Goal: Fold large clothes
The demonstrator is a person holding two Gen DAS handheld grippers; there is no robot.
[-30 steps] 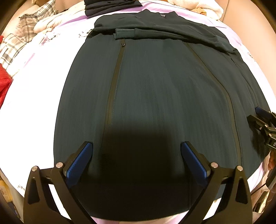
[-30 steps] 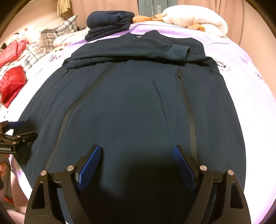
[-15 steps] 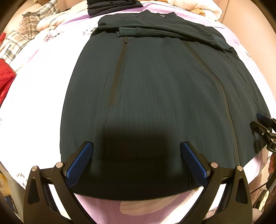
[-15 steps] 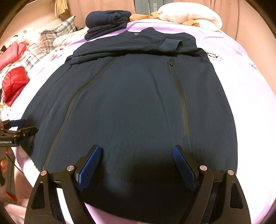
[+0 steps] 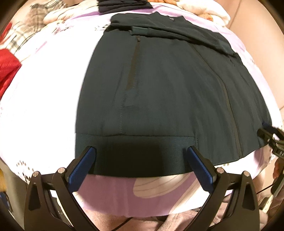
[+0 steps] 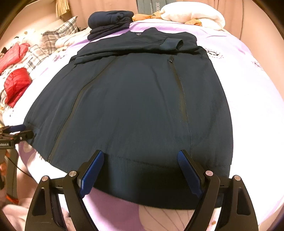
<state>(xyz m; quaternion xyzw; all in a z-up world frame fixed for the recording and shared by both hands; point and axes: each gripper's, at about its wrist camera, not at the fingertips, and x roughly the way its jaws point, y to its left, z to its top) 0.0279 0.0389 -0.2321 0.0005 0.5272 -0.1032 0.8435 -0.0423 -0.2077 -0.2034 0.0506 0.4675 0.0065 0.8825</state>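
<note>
A large dark navy zip jacket [image 5: 168, 92] [image 6: 134, 110] lies flat on the bed, front up, with both sleeves folded across its chest at the far end. Its ribbed hem runs along the near bed edge. My left gripper [image 5: 140, 165] hovers open over the hem's left part, nothing between its blue pads. My right gripper [image 6: 140, 170] hangs open above the hem's right part, also holding nothing. Each gripper shows at the edge of the other's view: the right one [image 5: 271, 138] and the left one [image 6: 16, 133].
The bed has a lilac and white patterned sheet [image 6: 257, 92]. A folded dark garment stack [image 6: 110, 23] and a white blanket [image 6: 193, 15] lie at the headboard. Red clothes [image 6: 16, 85] and plaid fabric [image 6: 60, 33] sit at the left. A person's fingers [image 5: 277, 168] hold the right tool.
Both grippers have drawn back toward the near bed edge, so the jacket's hem and the sheet below it have come into view. The jaws stayed open and the jacket did not move.
</note>
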